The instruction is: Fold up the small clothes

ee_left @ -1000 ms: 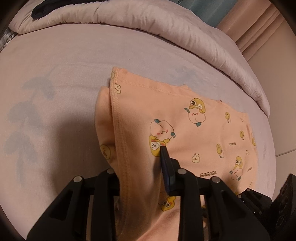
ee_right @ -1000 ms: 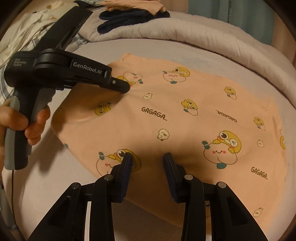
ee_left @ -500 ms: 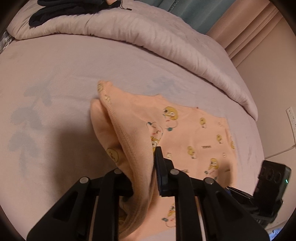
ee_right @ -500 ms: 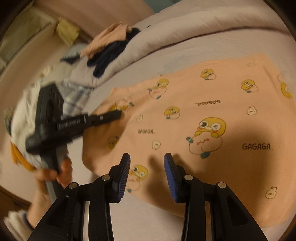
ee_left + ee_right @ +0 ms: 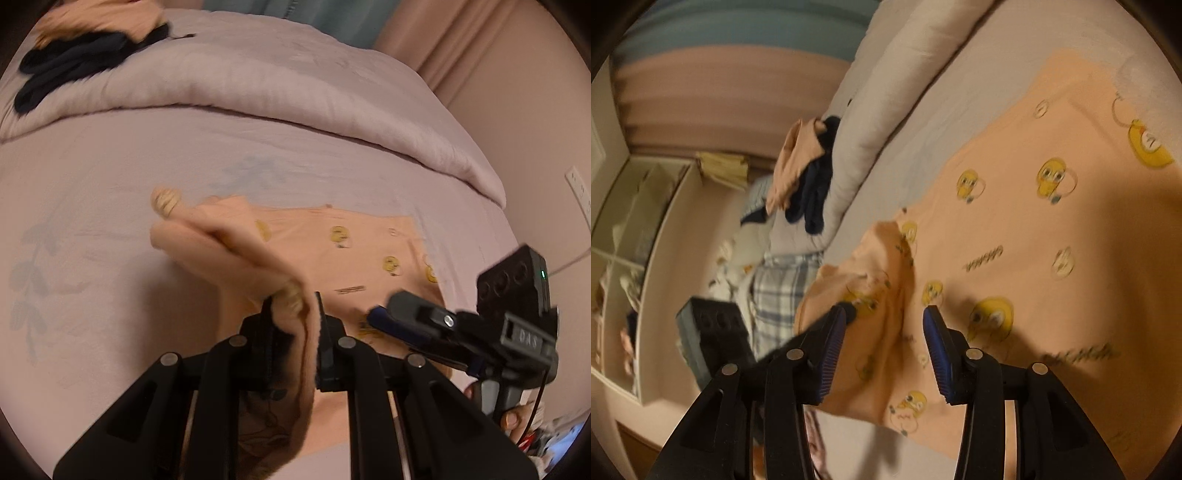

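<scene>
A peach garment [image 5: 343, 254] printed with yellow cartoon figures lies on the pale lilac bed sheet [image 5: 110, 166]. My left gripper [image 5: 295, 314] is shut on the garment's left edge and holds it lifted, with a fold of cloth draped over the jaws. My right gripper [image 5: 884, 332] is open and empty, hovering just above the garment [image 5: 1034, 240] near its lower left edge. The right gripper also shows in the left wrist view [image 5: 384, 319] low over the cloth. The left gripper's tip [image 5: 849, 312] shows in the right wrist view, pinching the cloth.
A rolled duvet [image 5: 258, 85] runs along the far side of the bed, with dark and peach clothes [image 5: 74, 48] piled on it. A plaid cloth [image 5: 783, 288] and other laundry lie past the bed's left side. A wall socket [image 5: 578, 184] is at right.
My left gripper has lifted the garment's left edge higher and carried it toward the right. My right gripper has swung and tilted, coming close beside the left gripper, still open.
</scene>
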A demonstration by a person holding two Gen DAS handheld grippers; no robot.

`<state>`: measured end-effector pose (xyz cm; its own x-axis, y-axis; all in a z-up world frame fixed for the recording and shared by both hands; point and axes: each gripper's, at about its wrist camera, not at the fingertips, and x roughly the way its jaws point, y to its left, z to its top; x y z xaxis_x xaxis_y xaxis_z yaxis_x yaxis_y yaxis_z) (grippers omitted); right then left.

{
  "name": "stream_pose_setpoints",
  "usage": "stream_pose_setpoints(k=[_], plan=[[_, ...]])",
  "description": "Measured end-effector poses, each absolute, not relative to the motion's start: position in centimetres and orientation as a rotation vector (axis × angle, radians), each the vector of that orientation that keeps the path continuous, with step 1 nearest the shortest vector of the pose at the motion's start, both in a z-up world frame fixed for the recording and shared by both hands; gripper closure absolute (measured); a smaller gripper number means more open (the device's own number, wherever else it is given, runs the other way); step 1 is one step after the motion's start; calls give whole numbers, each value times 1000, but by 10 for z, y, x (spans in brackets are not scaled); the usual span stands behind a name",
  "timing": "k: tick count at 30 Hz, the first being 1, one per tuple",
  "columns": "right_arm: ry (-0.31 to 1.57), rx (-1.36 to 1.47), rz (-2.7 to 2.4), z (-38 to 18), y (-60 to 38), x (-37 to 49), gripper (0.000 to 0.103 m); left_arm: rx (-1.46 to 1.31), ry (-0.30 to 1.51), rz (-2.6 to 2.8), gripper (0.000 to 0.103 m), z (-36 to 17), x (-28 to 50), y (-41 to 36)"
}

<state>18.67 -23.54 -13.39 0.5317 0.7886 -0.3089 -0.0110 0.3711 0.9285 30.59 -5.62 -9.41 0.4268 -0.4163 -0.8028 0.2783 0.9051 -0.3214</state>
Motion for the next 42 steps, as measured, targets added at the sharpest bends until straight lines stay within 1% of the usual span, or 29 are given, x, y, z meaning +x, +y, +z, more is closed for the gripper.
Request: stream_pose_setpoints(k=[1, 3, 5, 7, 11, 14, 17, 21, 23, 26, 28, 29, 30, 31, 32, 35, 42], plan=[[875, 1094, 604, -135, -239, 188, 55, -133, 1046, -448, 88, -94, 306, -65], [868, 1147, 598, -138, -249, 189, 48, -99, 1062, -482, 88, -96, 305, -87], [860, 1196, 607, -143, -258, 189, 46, -72, 1076, -506, 88, -101, 306, -104], [861, 1240, 620, -149, -263, 191, 46, -61, 1104, -542, 82, -107, 306, -117], [900, 1318, 637, -163, -266, 198, 45, -160, 1186, -682, 64, -119, 307, -130], [909, 1335, 634, -165, -266, 201, 45, -148, 1183, -697, 64, -117, 303, -129], [927, 1287, 618, -162, -264, 201, 45, -196, 1151, -743, 64, -107, 294, -110], [1008, 1127, 548, -151, -252, 209, 45, -204, 1086, -667, 63, -100, 277, -64], [1032, 1042, 503, -146, -244, 213, 45, -181, 1084, -594, 63, -107, 271, -42], [1038, 953, 454, -141, -234, 217, 45, -216, 1105, -537, 63, -122, 261, -15], [1029, 880, 425, -137, -228, 217, 51, -243, 1100, -507, 63, -129, 250, -1], [1031, 841, 415, -135, -224, 218, 59, -257, 1099, -490, 63, -134, 244, 7], [1036, 793, 398, -134, -219, 219, 70, -274, 1102, -478, 63, -138, 238, 12], [1039, 763, 386, -134, -216, 221, 76, -297, 1106, -470, 63, -142, 233, 17], [1038, 721, 372, -133, -213, 222, 91, -330, 1112, -466, 63, -147, 228, 24], [999, 637, 366, -125, -213, 218, 94, -386, 1118, -447, 63, -155, 223, 38], [927, 540, 354, -88, -225, 213, 94, -401, 1134, -444, 63, -159, 200, 36]])
